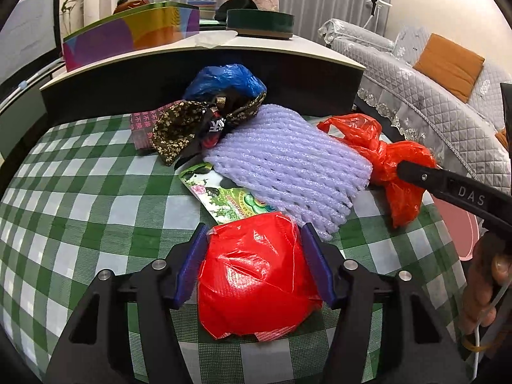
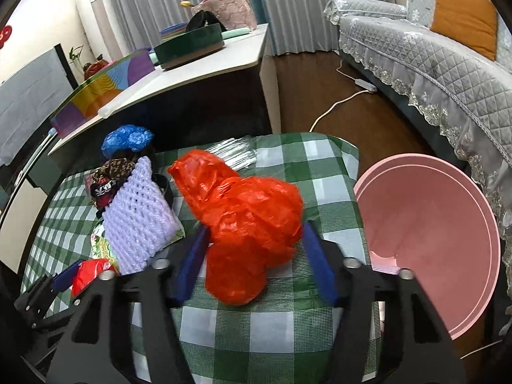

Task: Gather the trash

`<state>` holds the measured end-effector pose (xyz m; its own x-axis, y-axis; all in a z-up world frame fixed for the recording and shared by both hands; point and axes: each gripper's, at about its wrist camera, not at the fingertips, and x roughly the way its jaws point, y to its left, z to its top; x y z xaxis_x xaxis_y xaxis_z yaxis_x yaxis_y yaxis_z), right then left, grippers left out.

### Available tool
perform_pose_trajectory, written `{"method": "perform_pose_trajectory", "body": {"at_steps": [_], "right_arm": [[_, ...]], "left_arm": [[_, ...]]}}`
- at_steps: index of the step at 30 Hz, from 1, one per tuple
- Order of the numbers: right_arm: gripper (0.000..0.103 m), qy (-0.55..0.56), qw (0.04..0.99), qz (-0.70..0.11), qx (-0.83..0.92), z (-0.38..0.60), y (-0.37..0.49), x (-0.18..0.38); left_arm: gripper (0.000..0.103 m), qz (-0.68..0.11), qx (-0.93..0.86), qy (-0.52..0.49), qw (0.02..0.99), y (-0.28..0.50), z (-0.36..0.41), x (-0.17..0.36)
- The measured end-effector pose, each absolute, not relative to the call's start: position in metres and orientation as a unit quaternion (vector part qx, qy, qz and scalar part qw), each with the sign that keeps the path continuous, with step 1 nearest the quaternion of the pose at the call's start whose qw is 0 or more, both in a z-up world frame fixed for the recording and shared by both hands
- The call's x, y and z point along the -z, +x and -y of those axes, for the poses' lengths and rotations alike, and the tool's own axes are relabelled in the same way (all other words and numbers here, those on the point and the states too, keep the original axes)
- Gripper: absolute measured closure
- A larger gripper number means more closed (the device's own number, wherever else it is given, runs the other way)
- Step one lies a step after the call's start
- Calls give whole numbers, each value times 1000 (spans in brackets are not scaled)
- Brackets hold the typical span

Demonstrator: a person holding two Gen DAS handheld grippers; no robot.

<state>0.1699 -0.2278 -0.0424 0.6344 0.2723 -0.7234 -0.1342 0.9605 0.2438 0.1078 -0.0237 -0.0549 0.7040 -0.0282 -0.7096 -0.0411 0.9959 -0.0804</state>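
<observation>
Pick-up step: the left gripper [image 1: 254, 264] pinches a crumpled red plastic wrapper [image 1: 256, 275] near the green-checked table's [image 1: 80, 192] front edge; the right gripper [image 2: 252, 262] pinches a knotted orange-red plastic bag [image 2: 246, 220] by the right edge. Next, probably lift both toward the round pink bin [image 2: 441, 224] just beyond that edge

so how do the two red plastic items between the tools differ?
The red wrapper between the left tool pads is smooth, taut and bright red; the orange-red bag at the right tool is crinkled, knotted and more orange. The wrapper sits compact and rounded; the bag sprawls in lobes with loose ends. Both are thin plastic lying on the checked cloth.
</observation>
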Motion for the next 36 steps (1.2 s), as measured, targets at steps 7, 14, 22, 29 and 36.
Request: {"method": "perform_pose_trajectory", "body": {"at_steps": [7, 14, 22, 29, 36], "right_arm": [[61, 76, 908, -395, -115, 236, 158, 31], [61, 81, 924, -358, -105, 249, 140, 8], [61, 69, 935, -332, -102, 256, 114, -10], [61, 74, 939, -323, -94, 270, 98, -17], [61, 86, 940, -318, -90, 281, 89, -22]], "left_arm": [[45, -368, -4, -40, 929, 104, 24, 48], [48, -350, 1, -29, 936, 93, 29, 39], [83, -341, 7, -22, 940, 79, 34, 31], [83, -346, 7, -31, 938, 71, 29, 32], [83, -350, 22, -42, 935, 66, 21, 32]]}}
